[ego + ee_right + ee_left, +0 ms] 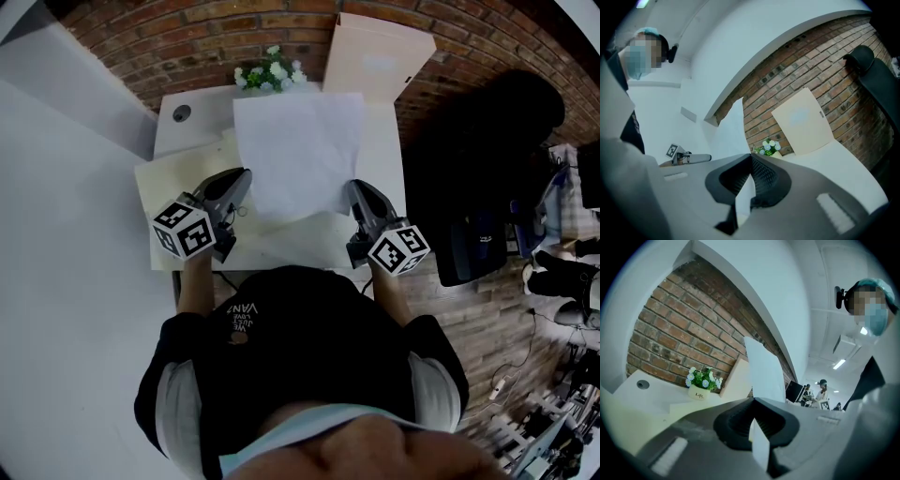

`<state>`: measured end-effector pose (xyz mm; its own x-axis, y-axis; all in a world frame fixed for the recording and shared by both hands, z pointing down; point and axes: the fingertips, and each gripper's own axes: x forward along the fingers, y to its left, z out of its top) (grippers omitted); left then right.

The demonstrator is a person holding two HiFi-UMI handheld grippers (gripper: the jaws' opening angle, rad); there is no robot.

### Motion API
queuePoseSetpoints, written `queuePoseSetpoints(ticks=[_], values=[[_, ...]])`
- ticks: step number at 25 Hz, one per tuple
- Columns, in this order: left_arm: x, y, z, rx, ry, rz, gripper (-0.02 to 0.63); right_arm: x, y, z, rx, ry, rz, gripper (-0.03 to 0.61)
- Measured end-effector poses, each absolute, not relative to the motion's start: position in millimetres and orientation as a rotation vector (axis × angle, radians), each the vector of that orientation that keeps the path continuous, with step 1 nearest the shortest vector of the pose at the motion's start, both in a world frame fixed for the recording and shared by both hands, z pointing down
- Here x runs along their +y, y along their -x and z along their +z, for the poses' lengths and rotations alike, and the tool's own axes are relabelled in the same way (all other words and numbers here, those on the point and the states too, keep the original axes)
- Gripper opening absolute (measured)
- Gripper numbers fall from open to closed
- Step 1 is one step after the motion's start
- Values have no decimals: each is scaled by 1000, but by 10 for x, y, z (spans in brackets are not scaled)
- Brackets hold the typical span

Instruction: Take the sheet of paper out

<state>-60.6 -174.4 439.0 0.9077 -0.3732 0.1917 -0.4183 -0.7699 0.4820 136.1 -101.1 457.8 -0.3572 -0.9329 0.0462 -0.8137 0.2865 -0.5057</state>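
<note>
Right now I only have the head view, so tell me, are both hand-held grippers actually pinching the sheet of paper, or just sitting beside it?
Observer: The left hand-held gripper is shut on the sheet of paper. The paper's edge sits between the closed jaws, and the rest rises beyond them.
Operator: And the right one?
Observer: The right hand-held gripper is shut on the sheet too. A strip of paper shows behind its pads.
</note>
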Motion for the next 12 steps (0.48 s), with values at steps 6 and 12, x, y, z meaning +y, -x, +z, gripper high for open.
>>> queuePoseSetpoints(ticks=[6, 12], values=[[-1736, 531, 4523, -546, -2505, 127, 2, -933, -1404, 4689, 2267, 1644, -700, 0], [-1713, 462, 4606, -529, -2493, 155, 2, -873, -1457, 4768, 2245, 1677, -730, 0]])
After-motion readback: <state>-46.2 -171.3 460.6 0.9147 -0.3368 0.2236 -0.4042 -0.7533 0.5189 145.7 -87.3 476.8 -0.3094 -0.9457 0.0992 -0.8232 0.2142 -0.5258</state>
